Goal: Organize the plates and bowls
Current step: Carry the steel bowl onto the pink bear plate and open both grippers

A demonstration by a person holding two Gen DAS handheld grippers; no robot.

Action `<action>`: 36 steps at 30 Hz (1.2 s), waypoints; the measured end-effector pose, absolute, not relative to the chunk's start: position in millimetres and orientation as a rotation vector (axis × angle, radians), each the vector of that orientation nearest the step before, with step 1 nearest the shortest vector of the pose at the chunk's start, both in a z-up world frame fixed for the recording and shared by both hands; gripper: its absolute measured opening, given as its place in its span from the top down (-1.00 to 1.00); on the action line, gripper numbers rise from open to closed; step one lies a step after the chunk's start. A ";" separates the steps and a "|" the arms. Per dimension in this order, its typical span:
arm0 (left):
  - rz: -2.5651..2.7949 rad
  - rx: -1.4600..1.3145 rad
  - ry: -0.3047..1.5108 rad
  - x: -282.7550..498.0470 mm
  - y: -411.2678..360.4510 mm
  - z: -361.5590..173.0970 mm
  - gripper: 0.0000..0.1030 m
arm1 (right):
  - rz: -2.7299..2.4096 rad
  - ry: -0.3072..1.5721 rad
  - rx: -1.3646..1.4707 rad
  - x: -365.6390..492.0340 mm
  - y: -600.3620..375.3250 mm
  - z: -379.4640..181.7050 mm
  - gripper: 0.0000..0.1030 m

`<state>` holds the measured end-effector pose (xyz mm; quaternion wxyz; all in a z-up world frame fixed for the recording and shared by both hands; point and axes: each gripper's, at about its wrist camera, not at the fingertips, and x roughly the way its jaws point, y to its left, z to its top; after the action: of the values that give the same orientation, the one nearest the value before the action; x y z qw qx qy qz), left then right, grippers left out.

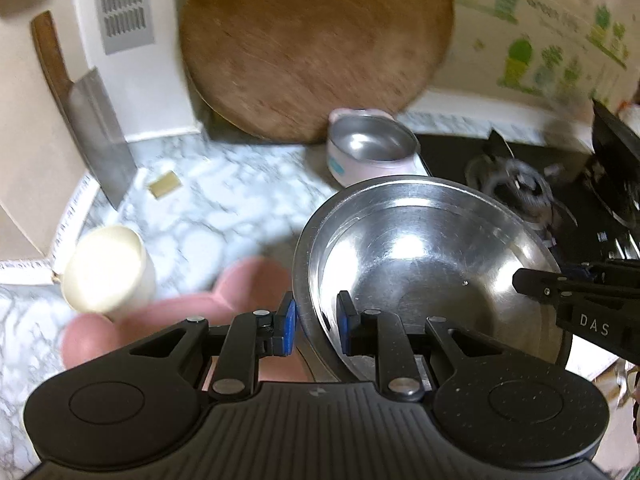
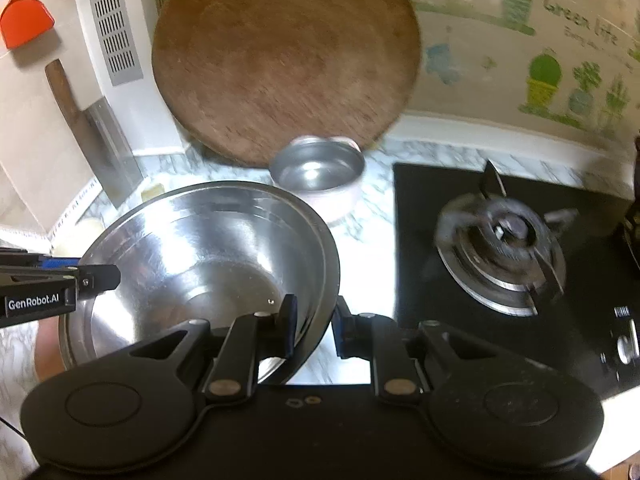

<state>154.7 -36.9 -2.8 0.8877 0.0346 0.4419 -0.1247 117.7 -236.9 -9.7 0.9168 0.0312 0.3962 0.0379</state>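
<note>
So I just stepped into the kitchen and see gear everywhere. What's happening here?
A person is carrying a large steel bowl with two tools at once. The left hand-held gripper is clamped on the bowl's rim on one side, and the right hand-held gripper pinches the opposite rim. The bowl is over the marble counter, beside the gas stove, with a smaller pink steel-lined bowl ahead by the round wooden board.

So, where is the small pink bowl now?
The pink bowl stands on the marble counter at the foot of the round wooden board, behind the big steel bowl and left of the stove.
</note>
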 end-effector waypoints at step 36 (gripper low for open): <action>-0.348 0.193 0.981 113.7 -74.0 -89.8 0.62 | 0.003 0.915 0.065 71.3 -263.6 -97.6 0.62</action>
<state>113.7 -74.0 -89.8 0.8631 0.0923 0.4680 -0.1660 71.3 -263.6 -97.6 0.8966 0.0313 0.4417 0.0015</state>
